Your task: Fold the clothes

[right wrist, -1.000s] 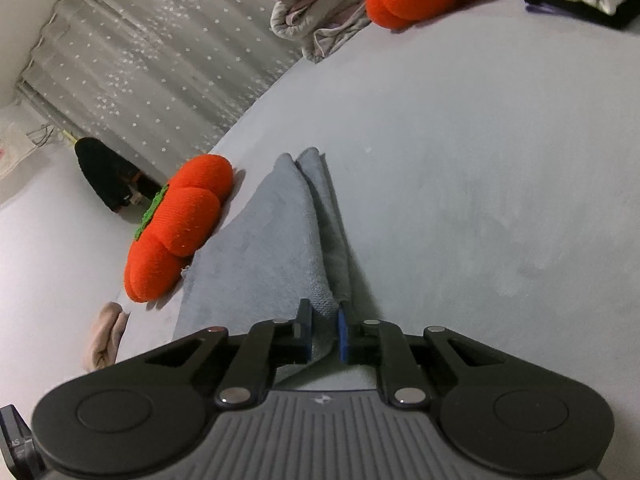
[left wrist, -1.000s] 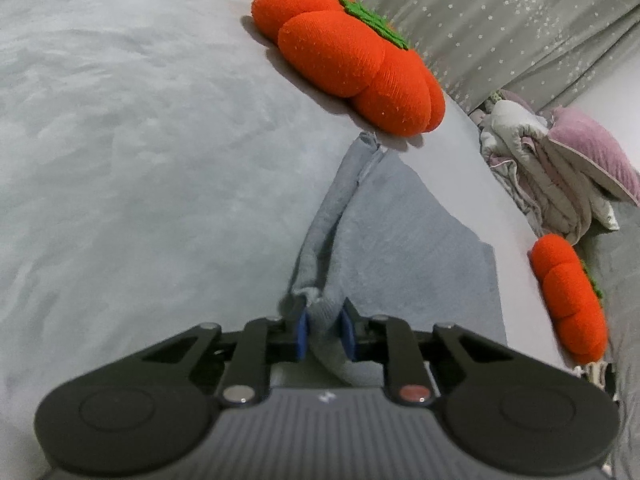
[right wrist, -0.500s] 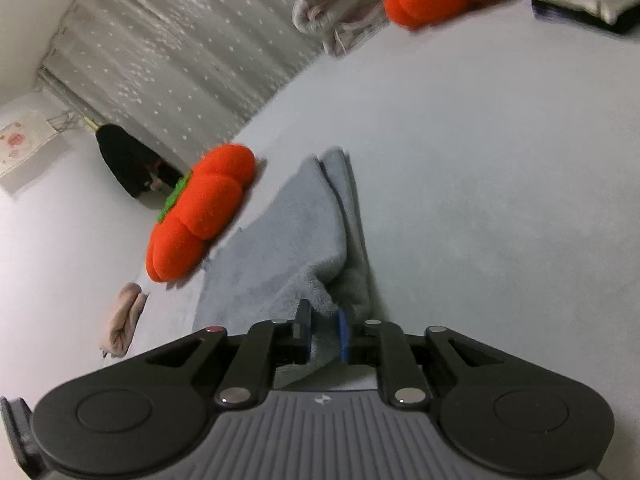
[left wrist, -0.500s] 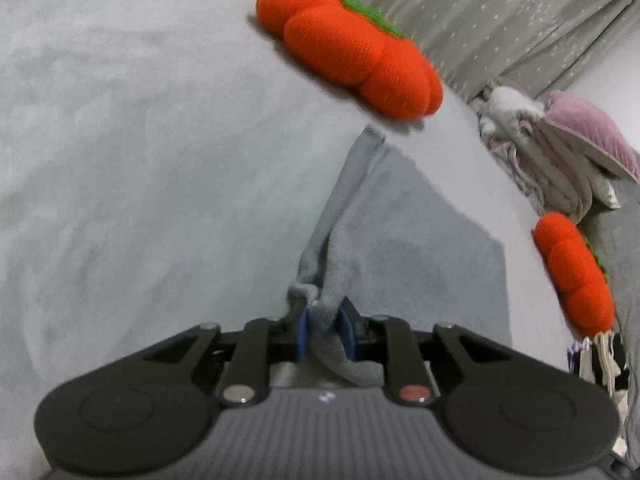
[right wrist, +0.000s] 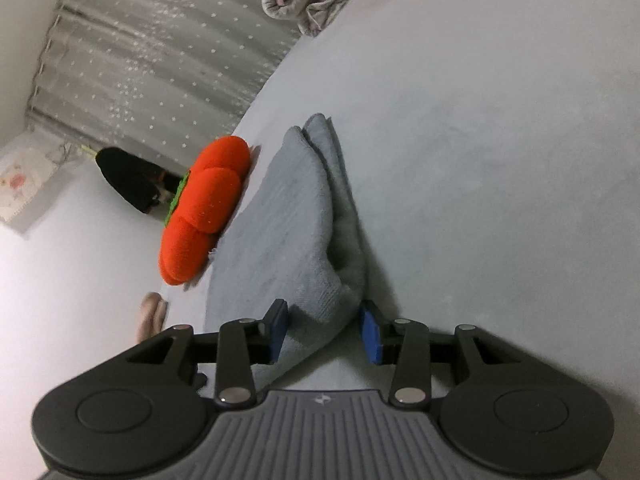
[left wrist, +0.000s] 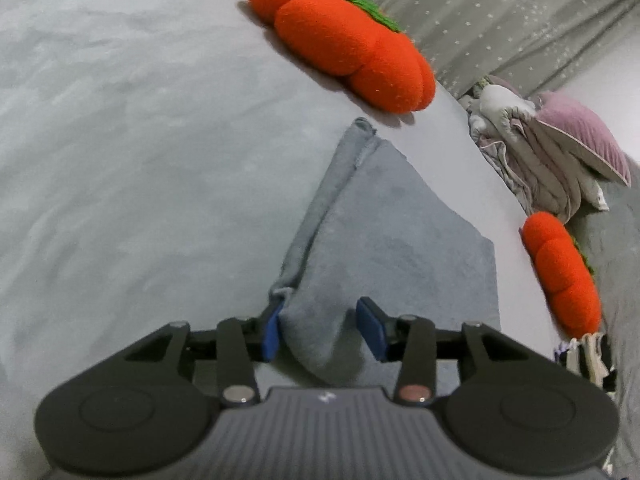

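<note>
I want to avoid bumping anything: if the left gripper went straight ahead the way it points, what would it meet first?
The left gripper, open, would meet the grey towel lying between its fingers. Beyond that, probably the large orange pumpkin cushion, though depth is unclear.

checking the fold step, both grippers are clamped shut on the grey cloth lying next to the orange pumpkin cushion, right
Not quite. Both grippers are open. In the left wrist view the left gripper has its jaws spread around the grey cloth, and the right wrist view shows the right gripper the same. The cloth does lie next to the orange pumpkin cushion.
</note>
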Motion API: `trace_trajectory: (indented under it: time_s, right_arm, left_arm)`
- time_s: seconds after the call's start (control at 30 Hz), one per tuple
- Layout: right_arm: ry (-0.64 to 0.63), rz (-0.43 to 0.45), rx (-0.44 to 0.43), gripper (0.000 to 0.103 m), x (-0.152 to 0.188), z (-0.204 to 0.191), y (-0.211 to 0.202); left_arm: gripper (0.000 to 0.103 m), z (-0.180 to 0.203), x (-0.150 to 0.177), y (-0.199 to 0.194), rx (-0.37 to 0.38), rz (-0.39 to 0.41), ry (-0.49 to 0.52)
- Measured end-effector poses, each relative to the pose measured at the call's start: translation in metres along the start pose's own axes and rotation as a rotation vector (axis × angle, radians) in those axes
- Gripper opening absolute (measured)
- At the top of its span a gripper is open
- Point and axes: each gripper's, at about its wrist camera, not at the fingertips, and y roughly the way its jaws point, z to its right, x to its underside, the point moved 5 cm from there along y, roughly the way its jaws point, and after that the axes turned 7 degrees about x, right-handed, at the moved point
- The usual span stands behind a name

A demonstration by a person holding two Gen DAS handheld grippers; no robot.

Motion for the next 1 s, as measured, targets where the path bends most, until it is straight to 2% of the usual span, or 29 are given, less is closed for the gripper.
trace_trajectory:
  time_s: [0.03, 0.1, 0.17, 0.2, 0.37, 0.53, 0.63, 0.77, 0.9, 1.0]
  right_arm:
    - [-0.003, 0.004, -0.002, 0.038, 0.001, -0.001, 0.002]
    - [-0.009, 0.011, -0.005, 0.032, 0.002, -0.002, 0.007]
    - [0.008, 0.021, -0.003, 0.018, 0.002, 0.0, 0.01]
    - [0.013, 0.025, -0.001, 0.015, 0.001, 0.001, 0.012]
    - [-0.033, 0.061, 0.012, 0.013, 0.003, -0.011, -0.001]
    - [-0.06, 0.056, 0.013, 0.013, 0.002, -0.021, -0.041]
    - [-0.071, 0.025, 0.028, 0.013, 0.016, -0.018, -0.067]
    - [-0.044, -0.016, 0.063, 0.013, 0.043, 0.008, -0.103]
    - [-0.035, -0.032, 0.062, 0.013, 0.061, 0.028, -0.134]
    - [-0.085, -0.028, 0.062, 0.013, 0.07, 0.031, -0.149]
  left_arm:
    - [0.039, 0.002, 0.0, 0.002, -0.005, 0.005, 0.011]
    - [0.031, 0.005, 0.0, 0.006, -0.009, 0.014, 0.022]
    - [0.02, 0.009, 0.001, 0.01, -0.018, 0.022, 0.034]
    - [0.019, 0.01, 0.001, 0.01, -0.02, 0.029, 0.039]
    - [0.014, 0.018, -0.001, -0.006, -0.016, 0.043, 0.031]
    - [0.014, 0.02, 0.01, -0.038, -0.007, -0.018, 0.017]
    - [0.014, 0.018, 0.035, -0.058, -0.032, -0.055, 0.031]
    - [0.014, 0.011, 0.078, -0.086, -0.049, -0.1, 0.037]
    - [0.013, 0.008, 0.112, -0.118, -0.043, -0.098, 0.051]
    - [0.013, 0.009, 0.121, -0.129, -0.042, -0.082, 0.079]
